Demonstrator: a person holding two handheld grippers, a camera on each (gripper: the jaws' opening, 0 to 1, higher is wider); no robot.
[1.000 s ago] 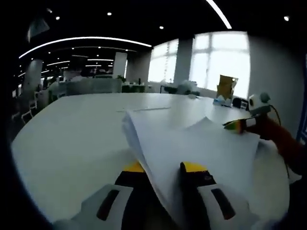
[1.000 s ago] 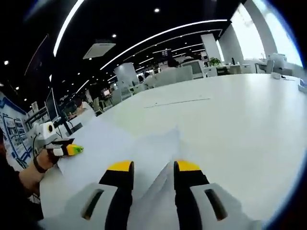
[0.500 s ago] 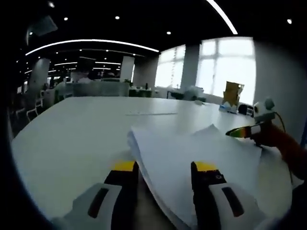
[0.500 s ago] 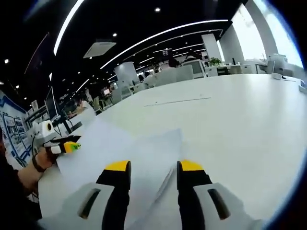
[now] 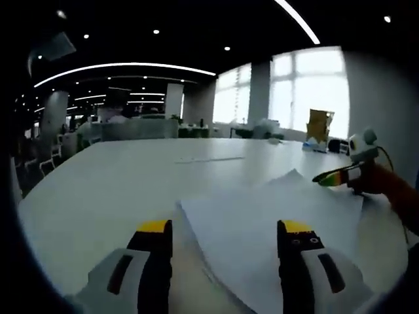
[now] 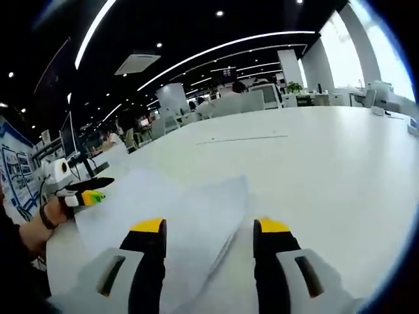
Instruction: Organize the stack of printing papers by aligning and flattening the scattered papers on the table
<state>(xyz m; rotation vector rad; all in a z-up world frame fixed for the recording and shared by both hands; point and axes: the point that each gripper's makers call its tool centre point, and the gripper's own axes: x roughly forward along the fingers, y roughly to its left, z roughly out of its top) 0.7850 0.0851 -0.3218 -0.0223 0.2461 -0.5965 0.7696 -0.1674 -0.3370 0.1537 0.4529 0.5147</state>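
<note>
A stack of white printing papers (image 5: 275, 222) lies flat on the white table (image 5: 111, 176), its near corner between my left gripper's (image 5: 226, 237) open jaws. In the right gripper view the same papers (image 6: 177, 212) lie under my right gripper (image 6: 209, 237), whose yellow-tipped jaws stand open over the stack's edge. The right gripper (image 5: 335, 174) also appears at the right of the left gripper view, at the stack's far corner. In the right gripper view the left gripper (image 6: 84, 195), held by a hand, sits at the stack's left corner.
A brown bag (image 5: 319, 125) and small items stand at the table's far right by the windows. Office chairs and desks (image 6: 242, 101) line the far side. A thin sheet or strip (image 6: 242, 139) lies further out on the table.
Both grippers' jaws have spread wider and let go of the papers. The stack, held raised and tilted a second ago, has dropped flat onto the table.
</note>
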